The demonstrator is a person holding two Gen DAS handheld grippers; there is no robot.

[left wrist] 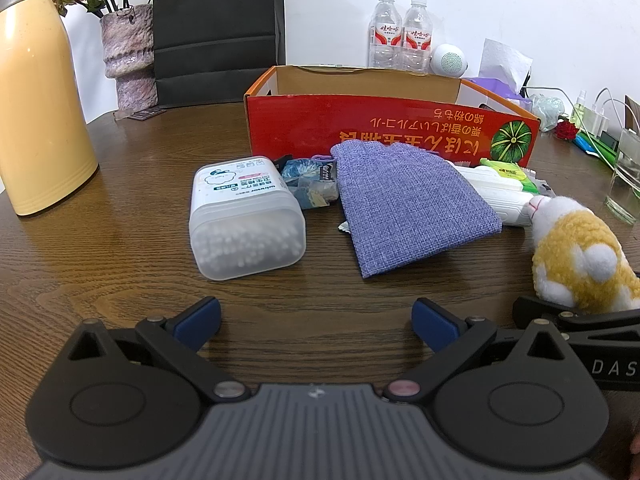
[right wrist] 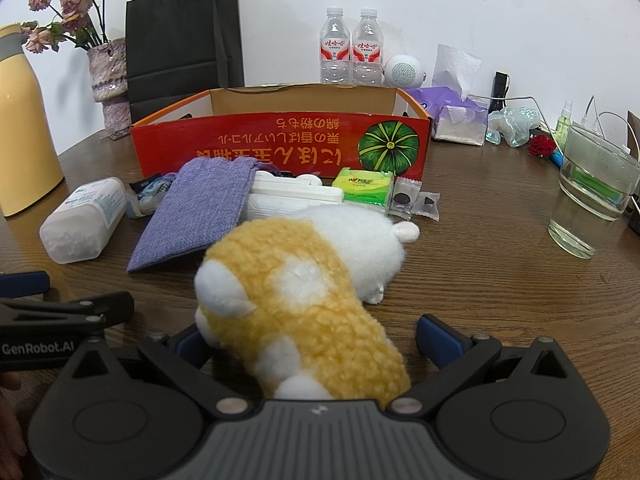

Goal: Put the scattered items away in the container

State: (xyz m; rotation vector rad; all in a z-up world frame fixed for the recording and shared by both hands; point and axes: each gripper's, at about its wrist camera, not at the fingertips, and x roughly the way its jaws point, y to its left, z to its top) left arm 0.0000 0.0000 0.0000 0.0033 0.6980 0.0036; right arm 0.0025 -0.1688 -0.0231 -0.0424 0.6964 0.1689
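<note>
A red cardboard box (left wrist: 360, 120) (right wrist: 256, 140) stands open at the back of the wooden table. In front of it lie a cotton-swab tub (left wrist: 244, 220) (right wrist: 84, 220), a purple cloth pouch (left wrist: 408, 204) (right wrist: 200, 212), a white plastic case (right wrist: 292, 196), a green tissue pack (right wrist: 364, 188) and small snack packets (right wrist: 416, 200). A yellow-and-white plush toy (right wrist: 304, 288) (left wrist: 576, 252) lies between the open fingers of my right gripper (right wrist: 316, 340), which are not closed on it. My left gripper (left wrist: 316, 320) is open and empty, short of the tub and pouch.
A yellow thermos (left wrist: 36, 100) stands at the left, with a flower vase (left wrist: 128, 56) and black paper bag (left wrist: 216, 28) behind. Two water bottles (right wrist: 352, 48), a tissue pack (right wrist: 452, 116) and cables sit at the back right. A glass of water (right wrist: 592, 192) stands at the right.
</note>
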